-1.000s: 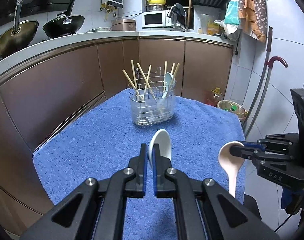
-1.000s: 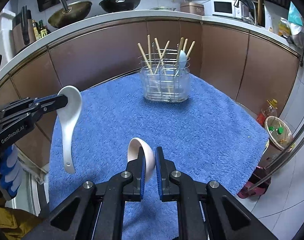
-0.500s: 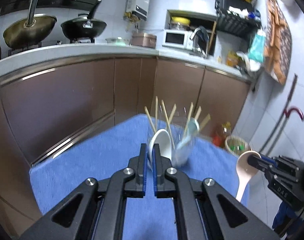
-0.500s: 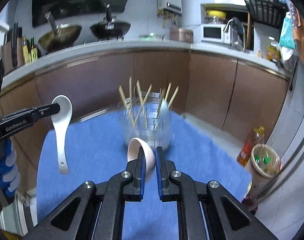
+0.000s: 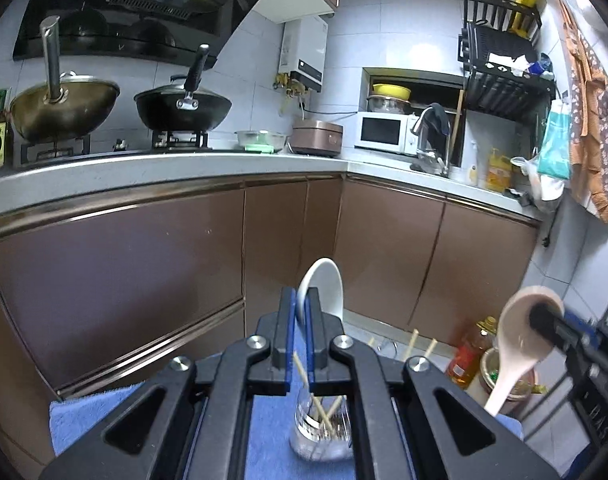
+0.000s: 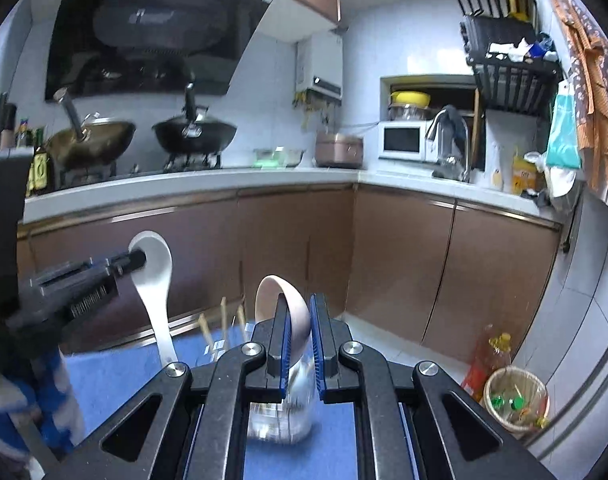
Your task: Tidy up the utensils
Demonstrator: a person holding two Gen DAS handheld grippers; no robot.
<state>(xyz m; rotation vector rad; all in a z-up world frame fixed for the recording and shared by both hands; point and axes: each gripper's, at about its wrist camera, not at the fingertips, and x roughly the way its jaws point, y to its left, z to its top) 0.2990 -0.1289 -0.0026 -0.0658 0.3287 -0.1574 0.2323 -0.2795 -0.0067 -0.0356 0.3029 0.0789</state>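
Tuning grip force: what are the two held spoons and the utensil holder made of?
White spoon: likely glazed ceramic or melamine; glossy, thick rim. Beige spoon: similar, glossy highlight, maybe plastic. Utensil holder: clear plastic or glass; chopsticks visible through its wall.

Both views are being taken from the wrists, along the fingers, slightly downward toward the kitchen counter (image 5: 184, 168) at 12 o'clock. The clear utensil holder (image 5: 321, 428) is being shared close below, at 6 o'clock.
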